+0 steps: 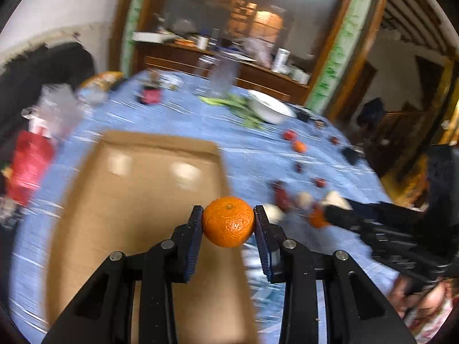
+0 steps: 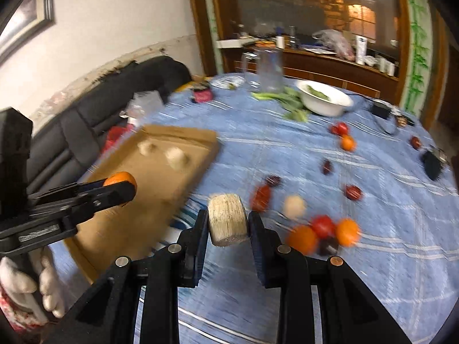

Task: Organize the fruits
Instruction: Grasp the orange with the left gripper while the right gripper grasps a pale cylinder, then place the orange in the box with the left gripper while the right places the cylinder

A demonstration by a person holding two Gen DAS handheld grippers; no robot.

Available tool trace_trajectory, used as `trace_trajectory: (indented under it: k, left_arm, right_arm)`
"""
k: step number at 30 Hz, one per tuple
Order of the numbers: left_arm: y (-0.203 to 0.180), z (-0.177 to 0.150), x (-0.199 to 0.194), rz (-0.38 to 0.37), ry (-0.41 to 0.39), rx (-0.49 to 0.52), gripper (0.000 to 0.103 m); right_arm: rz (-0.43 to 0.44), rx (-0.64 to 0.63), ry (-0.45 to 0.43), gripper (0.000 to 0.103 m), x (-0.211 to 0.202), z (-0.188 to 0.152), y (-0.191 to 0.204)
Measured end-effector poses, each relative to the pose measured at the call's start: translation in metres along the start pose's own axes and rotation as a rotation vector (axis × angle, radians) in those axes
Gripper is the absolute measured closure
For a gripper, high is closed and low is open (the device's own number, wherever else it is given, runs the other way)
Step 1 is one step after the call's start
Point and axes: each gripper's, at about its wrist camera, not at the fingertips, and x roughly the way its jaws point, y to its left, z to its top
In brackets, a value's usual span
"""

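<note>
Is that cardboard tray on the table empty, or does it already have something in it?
Not empty. The cardboard tray holds two pale round pieces near its far end, seen in the right wrist view.

1. Support surface: a round table covered by a blue cloth with pale stripes [image 2: 287, 154].
2. Left side: a flat brown cardboard tray [image 2: 160, 172] lies on the cloth; two pale round items rest in its far part.
3. Far side: a white bowl [image 2: 325, 100] with green vegetables [image 2: 289, 100] beside it, and a clear plastic container [image 2: 269, 68].
4. Right and near areas: scattered red and orange fruits [image 2: 324, 229], some touching in a near cluster.
</note>
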Motion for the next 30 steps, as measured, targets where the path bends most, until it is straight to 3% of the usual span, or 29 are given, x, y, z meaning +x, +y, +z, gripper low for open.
trace_trajectory:
  k: [5, 9, 14, 19, 25, 30]
  left_arm:
    - [0.049, 0.034, 0.008, 0.158, 0.018, -0.008, 0.069]
    - [0.080, 0.046, 0.036, 0.233, 0.088, -0.041, 0.069]
    - [0.097, 0.037, 0.073, 0.246, 0.213, -0.063, 0.069]
    - [0.106, 0.031, 0.093, 0.247, 0.278, -0.104, 0.069]
    - [0.109, 0.034, 0.095, 0.242, 0.273, -0.133, 0.068]
    - [0.111, 0.034, 0.095, 0.232, 0.264, -0.142, 0.061]
  right_arm:
    - [0.129, 0.027, 0.021, 0.072, 0.030, 0.040, 0.036]
    - [0.138, 0.017, 0.093, 0.072, 0.078, 0.053, 0.059]
    - [0.123, 0.023, 0.188, 0.072, 0.127, 0.045, 0.067]
    - [0.082, 0.007, 0.238, 0.072, 0.153, 0.040, 0.070]
    - [0.048, -0.003, 0.262, 0.072, 0.169, 0.038, 0.072]
    - [0.025, -0.028, 0.249, 0.071, 0.171, 0.037, 0.076]
